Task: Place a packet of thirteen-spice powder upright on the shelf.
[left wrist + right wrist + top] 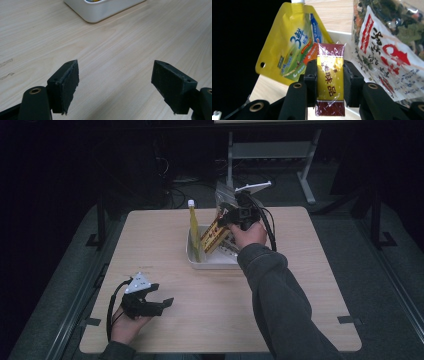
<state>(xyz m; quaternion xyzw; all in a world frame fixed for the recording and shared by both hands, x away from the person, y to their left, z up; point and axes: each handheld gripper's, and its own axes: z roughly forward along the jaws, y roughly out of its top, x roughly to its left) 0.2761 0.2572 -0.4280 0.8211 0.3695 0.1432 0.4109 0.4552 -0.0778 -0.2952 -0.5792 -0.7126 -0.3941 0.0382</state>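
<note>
My right gripper (231, 218) (329, 75) is shut on a yellow and dark red wrapped box (330, 77) (215, 235), its pads pressing both long sides. It holds the box tilted over the white tray (212, 261) at the table's middle back. A yellow spouted pouch (193, 232) (294, 50) stands in the tray's left end. A clear bag of dried bits with a red and white label (392, 47) (226, 195) is to the right of the box. My left gripper (162, 297) (115, 82) rests open near the table's front left, nothing between its jaws.
The light wooden table (165, 245) has bare room on both sides of the tray. In the left gripper view the tray's white corner (100, 11) lies ahead of the jaws. The floor around the table is dark, with table legs and cables behind.
</note>
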